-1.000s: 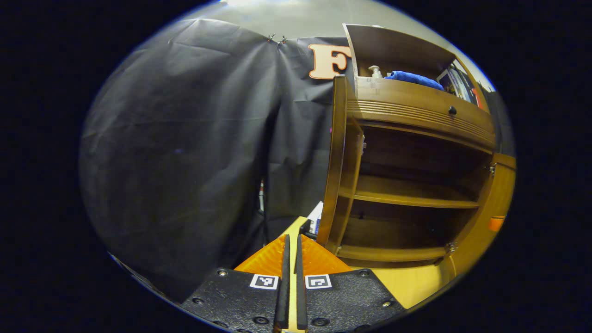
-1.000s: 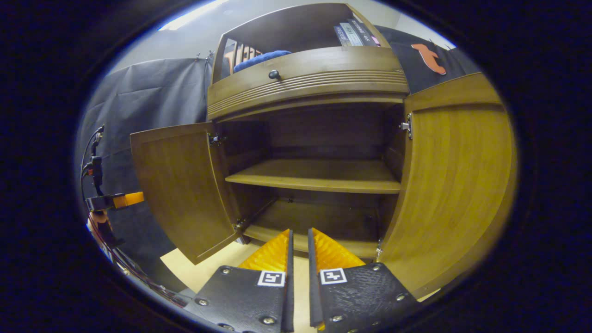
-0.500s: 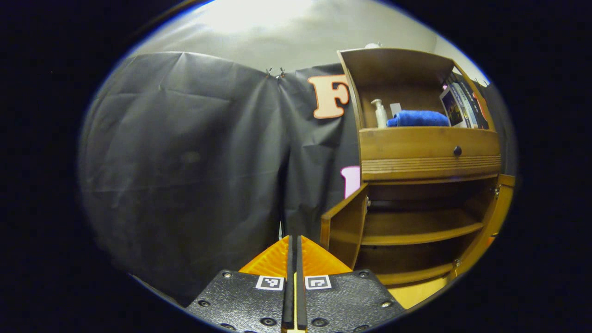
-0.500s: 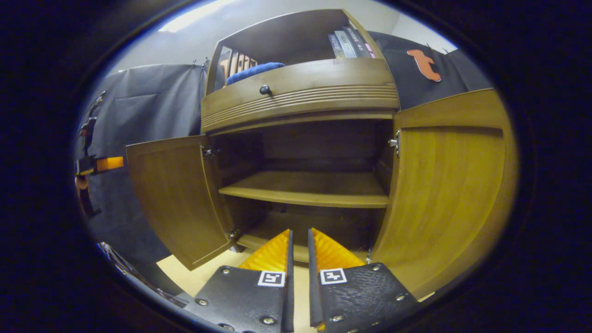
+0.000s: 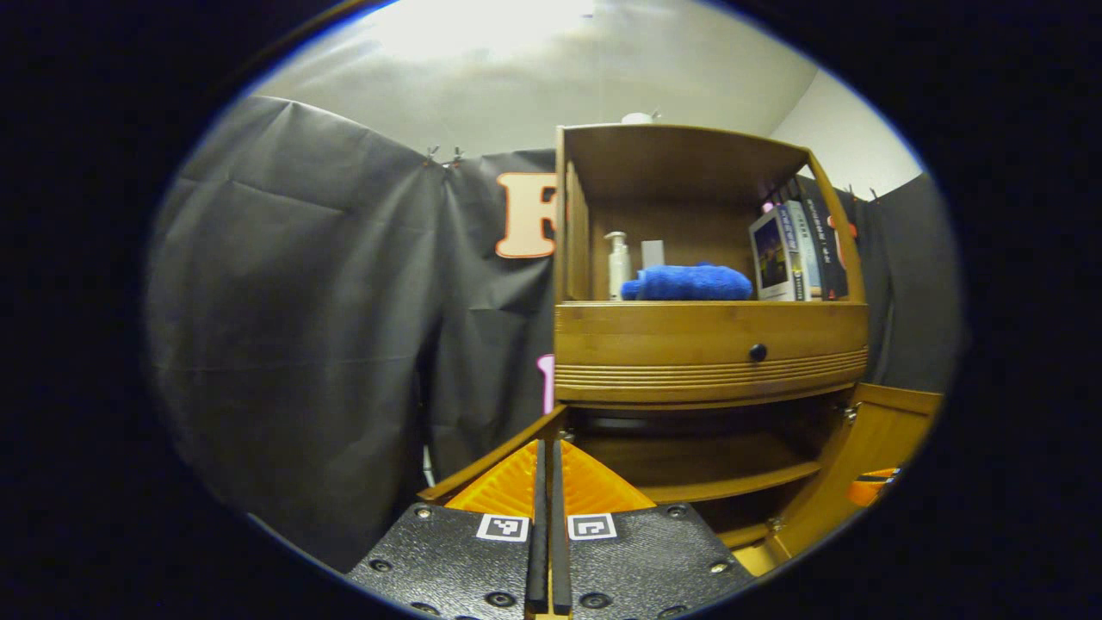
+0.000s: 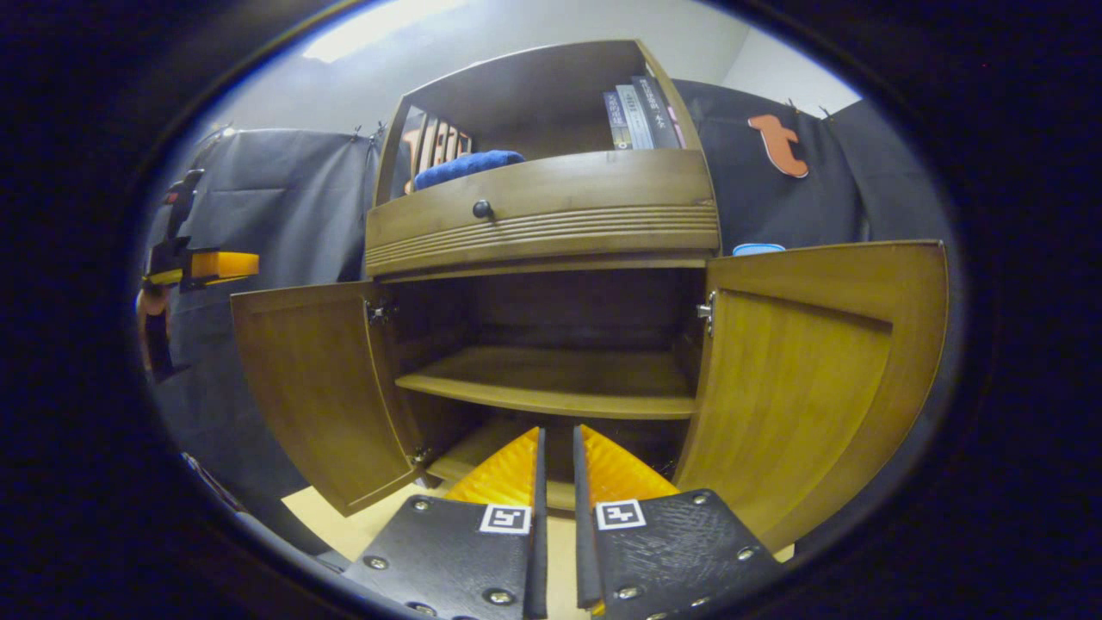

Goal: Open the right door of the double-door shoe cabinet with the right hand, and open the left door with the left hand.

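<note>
Shoe cabinet point(image 6: 551, 224): straight ahead, left door point(image 6: 314, 387) and right door point(image 6: 801, 379) both swung wide.
Left gripper point(image 5: 544, 482): fingers pressed together, empty, beside the left door's top edge.
Right gripper point(image 6: 556, 469): fingers slightly parted, holding nothing, before the lower shelf.

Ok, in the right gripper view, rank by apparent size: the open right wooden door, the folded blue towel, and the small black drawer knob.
1. Open right wooden door, though nearness enlarges it.
2. Folded blue towel.
3. Small black drawer knob.
</note>
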`<state>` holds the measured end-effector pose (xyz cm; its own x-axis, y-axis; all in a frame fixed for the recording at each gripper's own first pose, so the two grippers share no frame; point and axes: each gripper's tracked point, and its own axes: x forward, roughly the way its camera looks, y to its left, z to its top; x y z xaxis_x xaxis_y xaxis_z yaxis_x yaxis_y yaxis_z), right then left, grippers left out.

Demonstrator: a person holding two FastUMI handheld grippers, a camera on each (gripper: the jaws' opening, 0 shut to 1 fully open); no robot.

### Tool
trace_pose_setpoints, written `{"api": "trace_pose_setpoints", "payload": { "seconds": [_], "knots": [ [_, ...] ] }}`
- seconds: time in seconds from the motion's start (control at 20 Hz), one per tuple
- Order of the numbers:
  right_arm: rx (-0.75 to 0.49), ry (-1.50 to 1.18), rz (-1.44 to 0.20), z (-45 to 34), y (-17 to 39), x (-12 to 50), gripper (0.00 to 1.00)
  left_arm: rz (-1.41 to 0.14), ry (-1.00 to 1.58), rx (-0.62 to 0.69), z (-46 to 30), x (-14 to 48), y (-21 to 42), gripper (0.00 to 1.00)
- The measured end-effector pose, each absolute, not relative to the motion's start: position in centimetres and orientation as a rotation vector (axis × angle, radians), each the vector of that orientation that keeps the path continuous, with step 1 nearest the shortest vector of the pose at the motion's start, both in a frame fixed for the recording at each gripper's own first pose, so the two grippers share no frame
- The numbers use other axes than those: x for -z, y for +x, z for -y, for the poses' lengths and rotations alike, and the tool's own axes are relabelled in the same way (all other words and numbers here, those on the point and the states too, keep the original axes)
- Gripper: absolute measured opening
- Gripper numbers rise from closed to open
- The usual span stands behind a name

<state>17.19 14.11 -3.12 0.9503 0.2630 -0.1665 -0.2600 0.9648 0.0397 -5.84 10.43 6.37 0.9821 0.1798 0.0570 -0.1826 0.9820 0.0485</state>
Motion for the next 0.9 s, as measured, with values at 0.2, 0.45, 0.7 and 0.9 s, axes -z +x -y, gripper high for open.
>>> {"api": "trace_pose_setpoints", "payload": {
  "seconds": [0.2, 0.45, 0.7, 0.9],
  "knots": [
    [-0.222, 0.014, -0.138, -12.9, 16.9, 1.3, 0.13, 0.019, 0.038, -0.073, -6.1, -4.7, -3.6, 0.03],
    [-0.164, 0.018, -0.096, -11.5, 16.2, -0.7, 0.13, -0.022, 0.015, 0.035, -1.6, -2.5, -2.0, 0.03],
    [-0.125, 0.015, -0.067, -10.7, 15.6, -2.0, 0.13, -0.052, -0.003, 0.111, 1.7, -0.6, -1.2, 0.02],
    [-0.101, 0.026, -0.049, -10.6, 15.6, -2.7, 0.13, -0.044, -0.002, 0.135, 3.6, 0.6, -1.1, 0.02]
  ]
}}
